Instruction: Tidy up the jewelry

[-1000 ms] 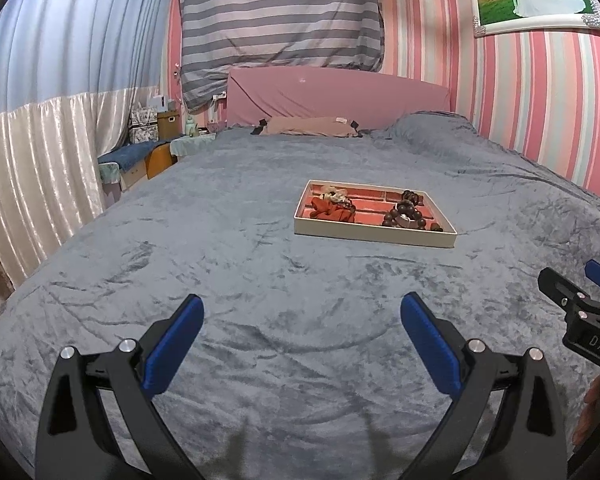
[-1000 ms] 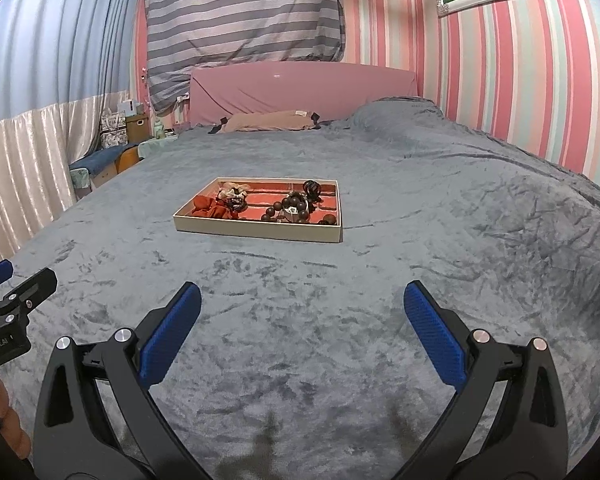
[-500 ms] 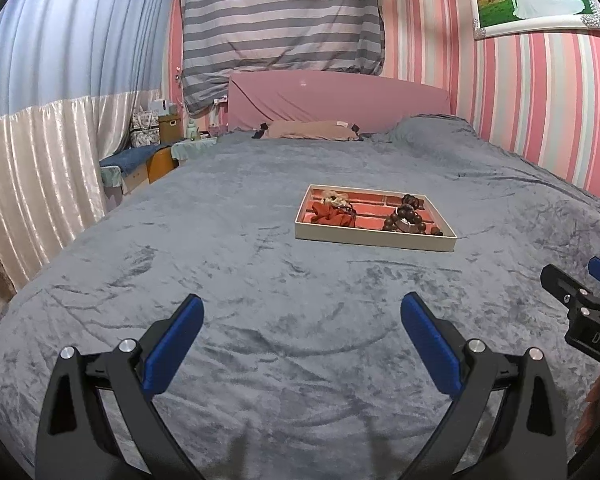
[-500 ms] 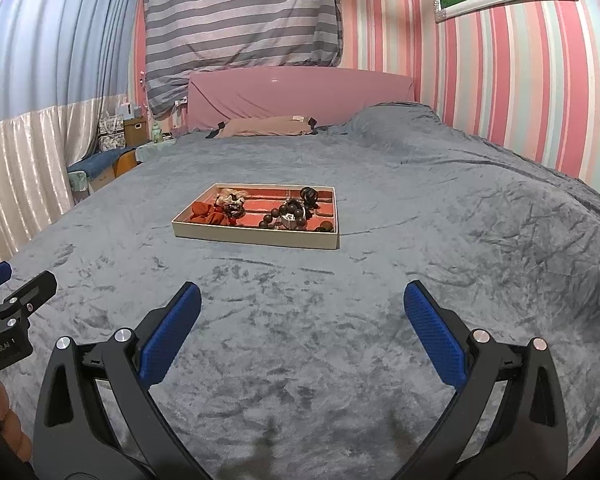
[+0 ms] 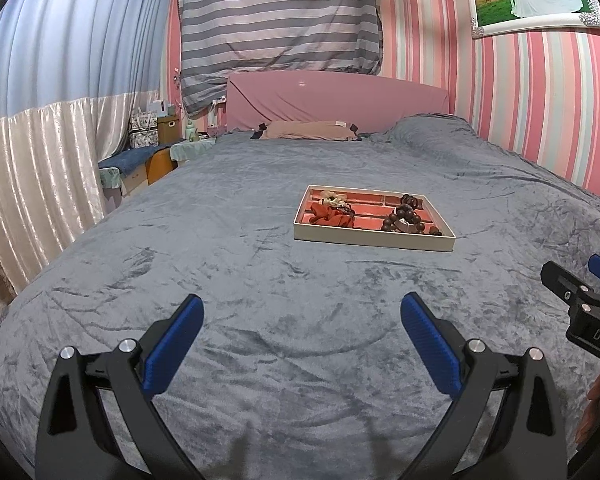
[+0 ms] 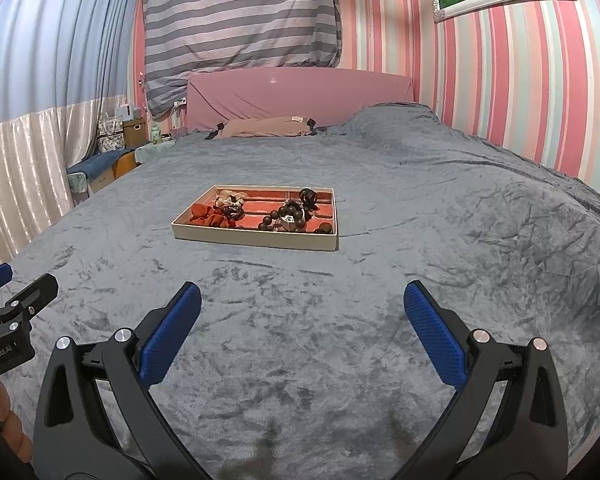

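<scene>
A shallow cream tray [image 5: 372, 240] [image 6: 256, 239] with a red lining lies on the grey bed, well ahead of both grippers. Inside it sit a red scrunchie [image 5: 332, 216] [image 6: 209, 216], a pale scrunchie [image 5: 334, 199] [image 6: 229, 199] and dark wooden bead strings [image 5: 406, 220] [image 6: 290, 216]. My left gripper [image 5: 302, 312] is open above the blanket, nothing between its blue pads. My right gripper [image 6: 302, 300] is open too and holds nothing. Each gripper shows at the edge of the other's view.
The grey velvet blanket [image 5: 240, 280] covers the whole bed. A pink headboard [image 5: 332, 96] and a tan pillow [image 5: 304, 130] lie at the far end. A bedside bench with boxes [image 5: 140, 160] stands left, by white curtains. Striped walls close the right side.
Both views have tilted slightly upward, so the tray sits lower in frame. The grippers stay open and the tray's contents have not moved.
</scene>
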Demonstrator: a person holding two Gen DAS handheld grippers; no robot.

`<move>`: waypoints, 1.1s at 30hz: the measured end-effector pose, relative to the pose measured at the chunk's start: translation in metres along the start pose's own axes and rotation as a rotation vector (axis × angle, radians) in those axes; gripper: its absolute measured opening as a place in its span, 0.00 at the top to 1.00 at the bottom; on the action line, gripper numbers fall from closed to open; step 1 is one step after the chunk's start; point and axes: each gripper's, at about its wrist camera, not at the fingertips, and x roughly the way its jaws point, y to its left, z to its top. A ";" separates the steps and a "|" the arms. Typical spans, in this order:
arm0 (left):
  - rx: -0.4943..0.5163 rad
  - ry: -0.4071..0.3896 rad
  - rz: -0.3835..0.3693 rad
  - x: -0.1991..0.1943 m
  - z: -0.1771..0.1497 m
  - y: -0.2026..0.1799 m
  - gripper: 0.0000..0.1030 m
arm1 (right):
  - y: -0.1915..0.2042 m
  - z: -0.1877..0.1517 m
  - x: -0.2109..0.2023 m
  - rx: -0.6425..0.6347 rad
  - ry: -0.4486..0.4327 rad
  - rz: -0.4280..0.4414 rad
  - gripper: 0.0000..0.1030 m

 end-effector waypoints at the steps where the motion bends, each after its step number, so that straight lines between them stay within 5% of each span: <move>1: 0.002 0.001 -0.001 0.000 0.000 0.000 0.06 | 0.000 0.000 0.000 0.001 0.000 0.000 0.04; 33: 0.010 -0.009 0.004 -0.003 0.003 -0.003 0.06 | -0.001 0.000 0.002 0.009 0.008 -0.010 0.04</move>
